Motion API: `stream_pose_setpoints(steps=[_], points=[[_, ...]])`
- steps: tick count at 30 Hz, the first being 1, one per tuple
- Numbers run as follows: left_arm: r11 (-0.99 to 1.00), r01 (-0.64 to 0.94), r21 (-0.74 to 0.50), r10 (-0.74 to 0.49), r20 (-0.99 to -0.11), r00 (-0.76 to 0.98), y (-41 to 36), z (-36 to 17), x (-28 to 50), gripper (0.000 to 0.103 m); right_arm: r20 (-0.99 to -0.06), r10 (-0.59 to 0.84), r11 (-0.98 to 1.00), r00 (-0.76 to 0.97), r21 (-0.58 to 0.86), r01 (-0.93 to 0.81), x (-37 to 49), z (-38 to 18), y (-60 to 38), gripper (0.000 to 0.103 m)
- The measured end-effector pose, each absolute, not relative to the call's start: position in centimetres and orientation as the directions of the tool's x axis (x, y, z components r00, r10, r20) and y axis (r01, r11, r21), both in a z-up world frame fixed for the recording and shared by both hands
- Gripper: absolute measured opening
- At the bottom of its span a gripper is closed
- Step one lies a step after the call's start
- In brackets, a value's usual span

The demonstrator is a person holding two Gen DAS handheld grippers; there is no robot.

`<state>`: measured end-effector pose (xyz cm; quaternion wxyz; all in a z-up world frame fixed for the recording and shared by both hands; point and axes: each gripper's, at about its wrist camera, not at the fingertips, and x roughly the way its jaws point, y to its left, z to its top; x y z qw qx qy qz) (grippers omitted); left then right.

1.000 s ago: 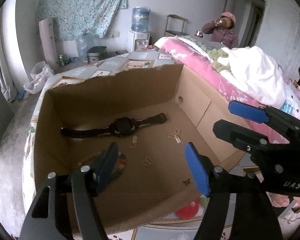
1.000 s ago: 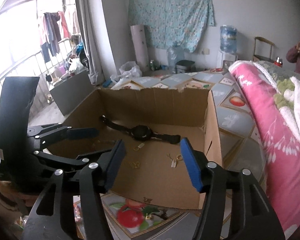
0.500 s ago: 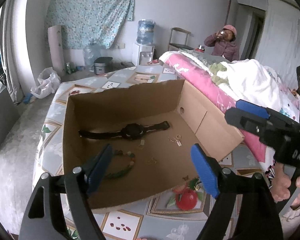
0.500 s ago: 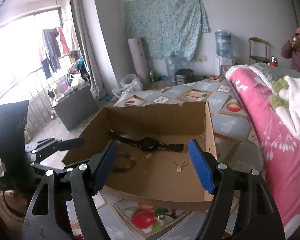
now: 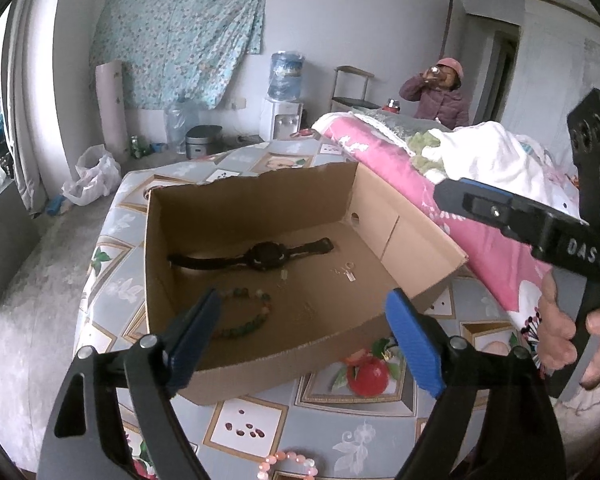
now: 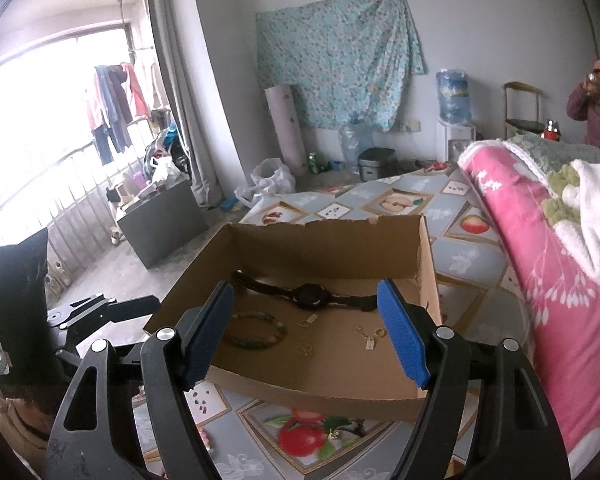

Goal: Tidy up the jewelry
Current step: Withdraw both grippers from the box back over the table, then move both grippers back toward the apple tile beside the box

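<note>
the patterned table cover (image 5: 260, 412), grey-blue with framed fruit prints, spreads under everything, with a pink floral quilt (image 6: 540, 248) piled along its right side. on the cover sits a shallow open cardboard box (image 5: 404, 236), its back wall torn along the top edge.

the left gripper (image 5: 304, 338) hangs above the box's near edge with its blue-padded jaws spread wide and nothing between them. the right gripper (image 6: 306, 328) hovers over the near wall of the box from the other side, likewise spread apart and empty; in the left wrist view it shows at the right edge, held in the person's hand (image 5: 572, 340).

inside the box, a black wristwatch (image 5: 266, 255) lies stretched flat across the back part of the floor, strap ends pointing left and right. nearer the front left lies a green beaded bracelet (image 6: 256, 330), curled in a loop, well apart from the watch. a small tagged piece (image 6: 370, 336), possibly a ring or earring with a label, rests right of centre on the box floor, and another tiny gold item (image 6: 305, 349) lies just in front of the middle; both are too small to name for certain.

outside the box, a pink beaded bracelet (image 5: 288, 465) lies on the cover at the bottom of the left wrist view, between the gripper's arms.
</note>
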<state>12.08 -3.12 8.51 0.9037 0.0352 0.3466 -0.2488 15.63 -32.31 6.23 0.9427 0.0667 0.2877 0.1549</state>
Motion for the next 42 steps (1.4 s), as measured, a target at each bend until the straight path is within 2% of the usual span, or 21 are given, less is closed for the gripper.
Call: stream_pose_setpoints(steps=[42], points=[[0.878, 0.465, -0.114, -0.417, -0.661, 0.624, -2.8, 6.9, 11.1, 0.085, -0.499, 0.355, 0.934, 0.791, 0.217, -0.283, 15.0, 6.6, -32.3, 0.071]])
